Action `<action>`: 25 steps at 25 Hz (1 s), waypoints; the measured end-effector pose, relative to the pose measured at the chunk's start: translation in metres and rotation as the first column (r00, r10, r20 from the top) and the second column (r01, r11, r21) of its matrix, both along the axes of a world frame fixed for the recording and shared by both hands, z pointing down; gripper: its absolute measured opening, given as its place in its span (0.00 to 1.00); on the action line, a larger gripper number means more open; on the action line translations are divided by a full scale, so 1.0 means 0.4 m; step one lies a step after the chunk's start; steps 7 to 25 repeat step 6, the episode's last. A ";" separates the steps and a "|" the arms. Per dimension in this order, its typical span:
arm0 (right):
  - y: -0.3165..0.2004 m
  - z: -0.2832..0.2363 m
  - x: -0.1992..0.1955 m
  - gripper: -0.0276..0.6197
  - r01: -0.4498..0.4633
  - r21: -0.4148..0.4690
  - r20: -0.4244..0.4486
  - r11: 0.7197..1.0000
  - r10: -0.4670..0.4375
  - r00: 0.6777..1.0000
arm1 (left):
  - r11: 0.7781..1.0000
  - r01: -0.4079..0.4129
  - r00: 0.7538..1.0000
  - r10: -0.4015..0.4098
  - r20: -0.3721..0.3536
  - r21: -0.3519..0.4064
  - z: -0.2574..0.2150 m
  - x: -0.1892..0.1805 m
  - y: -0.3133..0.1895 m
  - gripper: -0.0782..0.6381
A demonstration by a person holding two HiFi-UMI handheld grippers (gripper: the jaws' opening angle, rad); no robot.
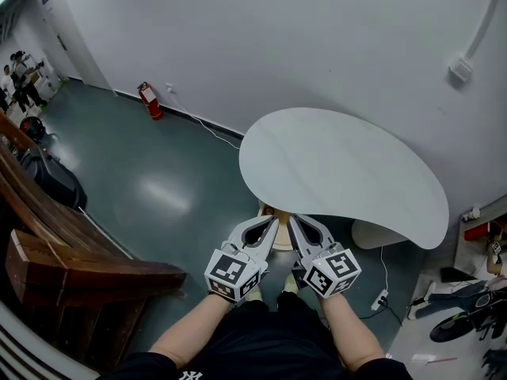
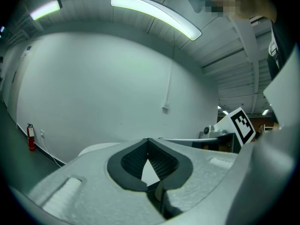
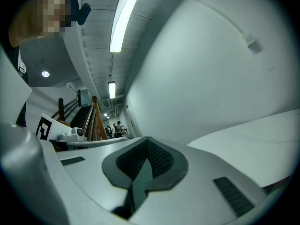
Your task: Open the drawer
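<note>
A white, bean-shaped table top [image 1: 341,172] stands against the wall. No drawer shows plainly. Only a tan wooden part [image 1: 267,210] peeks out under the table's near edge, mostly hidden behind the grippers. My left gripper [image 1: 273,222] and right gripper [image 1: 291,221] are side by side just before that edge, pointing at it, with their tips close together. In the left gripper view the left gripper [image 2: 148,140] has its jaw tips touching, with nothing between them. The right gripper [image 3: 146,138] is likewise shut and empty, with the table top [image 3: 262,135] at its right.
A dark wooden stair structure [image 1: 71,267] stands at the left with a black bag [image 1: 51,182] beside it. A red fire extinguisher [image 1: 150,101] leans on the wall. A power strip [image 1: 379,299] and loose gear [image 1: 467,311] lie on the floor at the right. People [image 1: 20,77] stand far left.
</note>
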State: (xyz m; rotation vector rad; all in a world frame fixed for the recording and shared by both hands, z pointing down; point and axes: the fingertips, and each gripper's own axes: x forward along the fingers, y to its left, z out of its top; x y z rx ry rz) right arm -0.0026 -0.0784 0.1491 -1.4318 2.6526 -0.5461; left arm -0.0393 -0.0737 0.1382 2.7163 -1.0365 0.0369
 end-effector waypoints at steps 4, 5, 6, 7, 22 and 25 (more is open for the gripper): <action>-0.008 0.005 -0.003 0.07 -0.001 -0.004 0.000 1.000 0.001 1.000 | 1.000 -0.001 1.000 0.001 0.001 -0.002 0.005 -0.001 -0.008 0.12; -0.010 0.006 -0.003 0.07 -0.002 -0.004 0.000 1.000 0.002 1.000 | 1.000 -0.002 1.000 0.002 0.001 -0.003 0.006 -0.002 -0.011 0.12; -0.013 0.006 -0.004 0.07 -0.003 -0.005 0.000 1.000 0.003 1.000 | 1.000 -0.002 1.000 0.002 0.000 -0.004 0.007 -0.003 -0.013 0.12; -0.013 0.006 -0.004 0.07 -0.003 -0.005 0.000 1.000 0.003 1.000 | 1.000 -0.002 1.000 0.002 0.000 -0.004 0.007 -0.003 -0.013 0.12; -0.013 0.006 -0.004 0.07 -0.003 -0.005 0.000 1.000 0.003 1.000 | 1.000 -0.002 1.000 0.002 0.000 -0.004 0.007 -0.003 -0.013 0.12; -0.013 0.006 -0.004 0.07 -0.003 -0.005 0.000 1.000 0.003 1.000 | 1.000 -0.002 1.000 0.002 0.000 -0.004 0.007 -0.003 -0.013 0.12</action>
